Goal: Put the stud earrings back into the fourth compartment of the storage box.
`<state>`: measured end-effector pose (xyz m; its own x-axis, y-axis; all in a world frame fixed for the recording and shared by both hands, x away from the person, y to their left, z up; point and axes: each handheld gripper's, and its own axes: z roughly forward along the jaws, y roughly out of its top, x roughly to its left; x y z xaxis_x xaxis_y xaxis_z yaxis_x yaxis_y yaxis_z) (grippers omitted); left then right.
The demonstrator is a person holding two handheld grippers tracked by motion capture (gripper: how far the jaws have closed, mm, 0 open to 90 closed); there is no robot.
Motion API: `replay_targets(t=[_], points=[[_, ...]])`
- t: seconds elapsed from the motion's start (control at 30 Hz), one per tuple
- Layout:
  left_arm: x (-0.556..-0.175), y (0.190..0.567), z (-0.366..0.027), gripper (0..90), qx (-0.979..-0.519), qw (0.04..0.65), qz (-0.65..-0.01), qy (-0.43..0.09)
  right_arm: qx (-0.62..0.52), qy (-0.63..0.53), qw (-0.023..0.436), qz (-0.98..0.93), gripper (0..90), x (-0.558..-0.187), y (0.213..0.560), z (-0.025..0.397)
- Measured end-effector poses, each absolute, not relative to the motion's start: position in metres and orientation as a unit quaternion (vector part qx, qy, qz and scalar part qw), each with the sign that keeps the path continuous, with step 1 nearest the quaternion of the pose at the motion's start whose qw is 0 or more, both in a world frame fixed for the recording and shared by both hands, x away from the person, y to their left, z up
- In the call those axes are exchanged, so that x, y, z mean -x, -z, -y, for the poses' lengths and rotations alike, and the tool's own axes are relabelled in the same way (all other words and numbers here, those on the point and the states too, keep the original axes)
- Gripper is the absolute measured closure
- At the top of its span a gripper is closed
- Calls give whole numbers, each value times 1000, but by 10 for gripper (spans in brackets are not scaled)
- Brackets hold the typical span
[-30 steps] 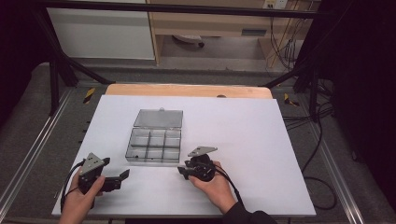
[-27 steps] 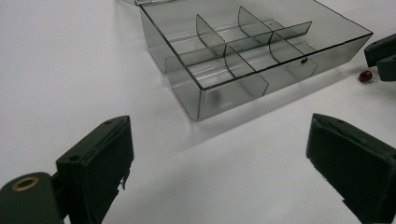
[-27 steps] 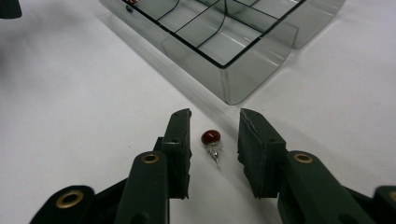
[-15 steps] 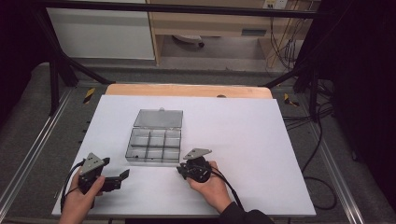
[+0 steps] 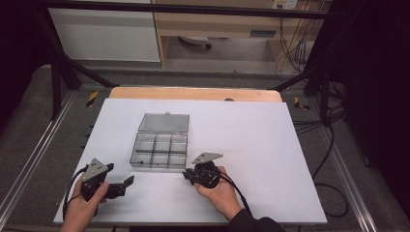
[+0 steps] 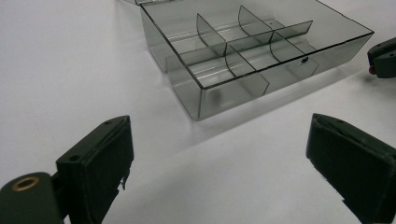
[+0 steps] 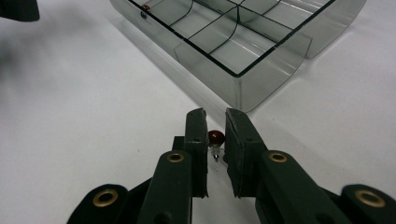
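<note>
High view: a white counter point(image 5: 270, 145) carries a clear smoke-grey compartment box point(image 5: 159, 151), its hinged lid point(image 5: 164, 123) laid open flat on the far side; thin dividers split the tray into six cells. The person's left hand point(image 5: 82, 208) holds the left claw point(image 5: 126, 182) near the counter's front left, just off the box's near left corner and apart from it. The right hand point(image 5: 220, 191) holds the right claw point(image 5: 186, 176) just beside the box's near right corner, low over the counter. Left gripper view: the two black jaws stand wide apart with bare counter between them, and the box point(image 6: 247, 56) lies ahead, one corner turned toward the camera; the tip of the other claw point(image 6: 383, 58) enters at the right edge beside the box. Right gripper view: the jaws of the right claw point(image 7: 215, 130) are drawn close together and pinch a small dark-red bead on a thin pin point(image 7: 215, 138), the round head between the pads and the pin pointing down toward the counter. The box's corner wall point(image 7: 243, 86) rises just beyond the jaw tips, not touching them. A second small red bead point(image 7: 145, 7) sits in a cell at the box's far end in this view.
</note>
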<state>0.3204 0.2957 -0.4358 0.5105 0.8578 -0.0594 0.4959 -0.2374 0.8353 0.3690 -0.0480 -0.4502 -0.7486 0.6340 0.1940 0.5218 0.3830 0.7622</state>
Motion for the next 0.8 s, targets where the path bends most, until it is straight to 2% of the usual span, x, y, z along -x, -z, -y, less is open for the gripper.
replay_targets(t=[0.4,0.8], points=[[-321,436,-296,76,-757,426,-448,-213,-357,-465,40,-809,795,-368,437,58],[-321,436,-296,76,-758,424,-446,-215,-341,-499,41,-795,795,-377,401,53]])
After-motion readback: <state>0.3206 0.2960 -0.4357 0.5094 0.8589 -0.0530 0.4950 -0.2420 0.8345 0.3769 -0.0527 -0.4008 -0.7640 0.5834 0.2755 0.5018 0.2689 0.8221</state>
